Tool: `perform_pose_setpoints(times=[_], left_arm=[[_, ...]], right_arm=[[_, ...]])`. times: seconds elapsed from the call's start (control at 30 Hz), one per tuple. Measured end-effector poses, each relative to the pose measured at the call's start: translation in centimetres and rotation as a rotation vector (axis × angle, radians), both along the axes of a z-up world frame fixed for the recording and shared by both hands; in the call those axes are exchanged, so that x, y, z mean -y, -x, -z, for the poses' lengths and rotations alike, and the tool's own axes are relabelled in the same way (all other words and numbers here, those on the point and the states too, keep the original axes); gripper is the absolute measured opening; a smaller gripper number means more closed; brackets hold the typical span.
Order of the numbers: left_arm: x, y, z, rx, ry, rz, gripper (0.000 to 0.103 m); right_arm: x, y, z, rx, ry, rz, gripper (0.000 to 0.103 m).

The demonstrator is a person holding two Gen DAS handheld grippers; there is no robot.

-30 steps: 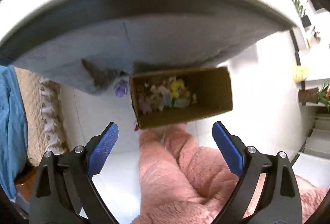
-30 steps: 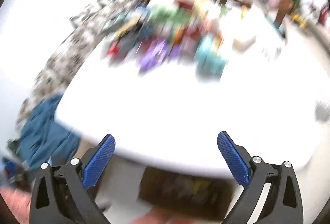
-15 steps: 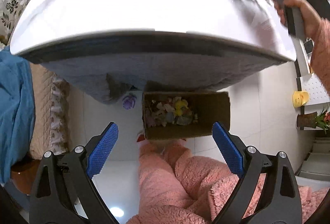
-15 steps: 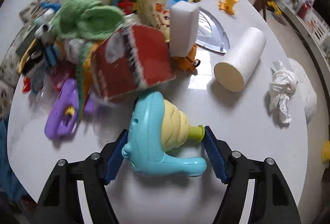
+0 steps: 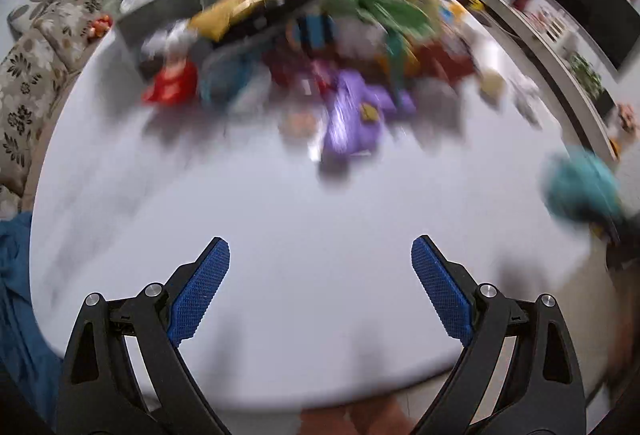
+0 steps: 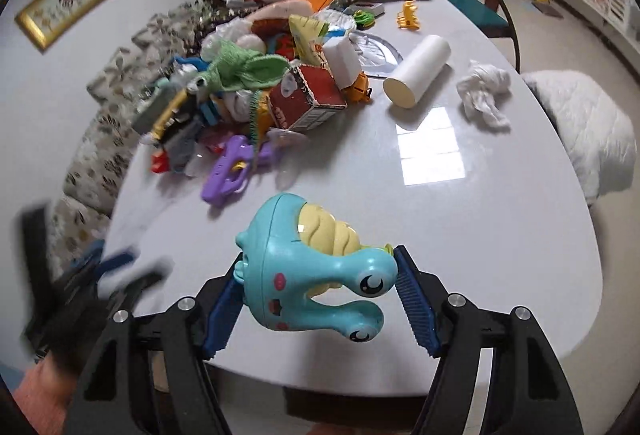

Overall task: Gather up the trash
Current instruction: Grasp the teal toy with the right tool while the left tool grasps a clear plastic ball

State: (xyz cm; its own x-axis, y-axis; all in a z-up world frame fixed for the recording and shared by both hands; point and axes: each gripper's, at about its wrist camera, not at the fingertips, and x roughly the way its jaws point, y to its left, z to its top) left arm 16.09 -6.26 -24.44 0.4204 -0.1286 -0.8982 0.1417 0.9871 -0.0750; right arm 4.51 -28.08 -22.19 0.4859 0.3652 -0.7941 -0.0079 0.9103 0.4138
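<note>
I see the white table (image 6: 460,203) with a big heap of clutter (image 6: 280,75) left to clear, so I judge the job far from done. My right tongs (image 6: 318,295) pinch a blue snail toy (image 6: 312,275), lifted over the near edge. My left tongs (image 5: 320,291) hang spread and empty.

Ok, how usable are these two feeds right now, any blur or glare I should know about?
Left wrist view: heavy motion smear over the toy pile, only the left gripper and its open jaws are sharp. Right wrist view: mostly crisp, the right gripper clamped on the blue snail toy; window glare on the table, a blurred dark shape at lower left, fisheye bending at the edges.
</note>
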Motion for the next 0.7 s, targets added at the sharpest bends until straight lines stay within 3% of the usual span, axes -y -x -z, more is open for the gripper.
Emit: perform_pose_setpoints(times=[0.17, 0.27, 0.37, 0.4, 0.57, 0.7], left_arm=[[-1.2, -7.3, 0.6, 0.010, 0.075, -0.139, 0.090], [-1.3, -10.2, 2.2, -0.050, 0.074, -0.188, 0.087], [-2.1, -11.4, 3.7, -0.105, 0.134, -0.229, 0.057], [-2.6, -11.8, 4.2, -0.132, 0.154, -0.243, 0.042], [-4.0, -11.7, 3.7, -0.133, 0.166, -0.214, 0.041], [-5.9, -9.4, 1.6, -0.100, 0.236, -0.176, 0.041]], right_arm=[[0.0, 3.0, -1.3, 0.009, -0.054, 0.006, 0.069], [-0.3, 3.9, -1.0, -0.003, -0.055, 0.006, 0.069], [-0.4, 4.5, -0.8, -0.006, -0.057, 0.007, 0.069], [-0.5, 4.6, -0.8, -0.008, -0.052, 0.005, 0.069], [-1.1, 4.3, -0.9, -0.003, -0.060, -0.006, 0.069], [-2.2, 3.8, -1.3, 0.010, -0.057, -0.031, 0.069]])
